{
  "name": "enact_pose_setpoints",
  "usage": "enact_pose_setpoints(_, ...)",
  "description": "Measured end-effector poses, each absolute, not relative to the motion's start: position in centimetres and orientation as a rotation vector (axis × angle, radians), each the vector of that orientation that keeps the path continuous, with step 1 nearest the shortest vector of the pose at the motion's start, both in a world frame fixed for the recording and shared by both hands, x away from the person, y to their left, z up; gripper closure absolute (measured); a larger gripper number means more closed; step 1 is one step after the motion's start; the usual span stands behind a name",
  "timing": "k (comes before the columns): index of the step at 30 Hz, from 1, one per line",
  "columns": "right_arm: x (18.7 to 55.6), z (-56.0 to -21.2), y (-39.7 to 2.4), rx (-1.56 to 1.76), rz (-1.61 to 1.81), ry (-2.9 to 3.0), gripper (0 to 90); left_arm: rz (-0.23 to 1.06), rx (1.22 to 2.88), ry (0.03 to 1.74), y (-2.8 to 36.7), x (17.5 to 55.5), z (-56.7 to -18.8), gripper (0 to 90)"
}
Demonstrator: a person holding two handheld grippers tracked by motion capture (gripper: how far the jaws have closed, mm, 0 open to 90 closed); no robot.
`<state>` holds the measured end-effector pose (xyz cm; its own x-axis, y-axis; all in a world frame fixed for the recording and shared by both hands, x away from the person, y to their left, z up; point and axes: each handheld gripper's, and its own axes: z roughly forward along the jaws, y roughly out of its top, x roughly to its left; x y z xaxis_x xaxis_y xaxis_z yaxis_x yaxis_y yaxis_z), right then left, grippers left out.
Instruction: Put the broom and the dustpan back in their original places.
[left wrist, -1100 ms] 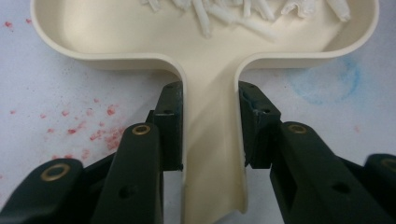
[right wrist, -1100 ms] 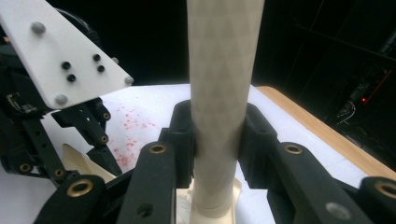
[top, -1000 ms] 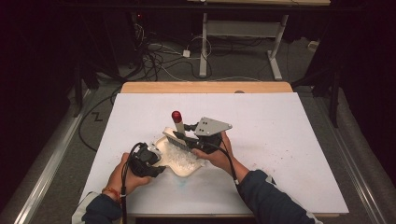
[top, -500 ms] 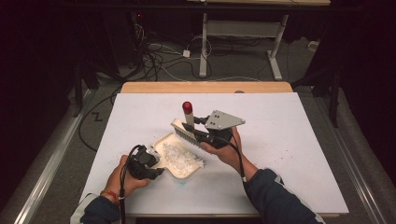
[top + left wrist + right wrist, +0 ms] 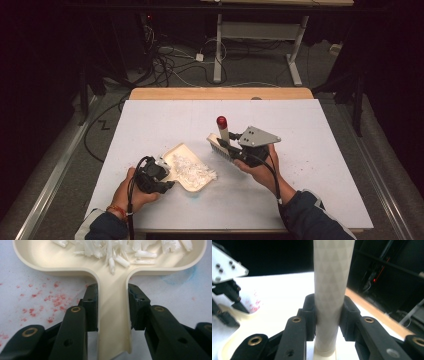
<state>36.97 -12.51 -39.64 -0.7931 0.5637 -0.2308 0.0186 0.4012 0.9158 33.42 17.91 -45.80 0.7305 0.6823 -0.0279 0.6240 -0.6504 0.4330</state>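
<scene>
- High view: the white table (image 5: 320, 135) has open room to the right of the brush (image 5: 220, 140) and behind it; the cream dustpan (image 5: 186, 165), holding white scraps (image 5: 192, 171), lies near the front-left edge.
- Dark floor with cables lies beyond.
- Left gripper (image 5: 112, 307) pinches the dustpan's handle; right gripper (image 5: 328, 315), raised, clamps the brush's handle.

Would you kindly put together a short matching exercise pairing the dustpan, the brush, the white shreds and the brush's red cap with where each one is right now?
Things:
1. dustpan
2. brush
3. white shreds
4. red cap

Places:
A. piled inside the pan
B. at the top end of the handle
C. handle clamped in the left gripper, pan on the table
D. handle clamped in the right gripper, beside the pan

Pairs: 1-C, 2-D, 3-A, 4-B
</scene>
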Motion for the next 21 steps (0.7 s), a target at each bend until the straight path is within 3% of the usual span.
enact_pose_setpoints(12, 34.0, -40.4, -8.3, 0.490, 1.442, 2.220, 71.2, 0.204, 2.529, 1.011, 17.6, 33.3, -45.8, 63.2)
enact_pose_setpoints(21, 34.0, -39.6, -5.6, 0.423, 1.452, 2.206, 71.2, 0.205, 2.530, 1.008, 17.6, 33.2, -45.8, 63.2)
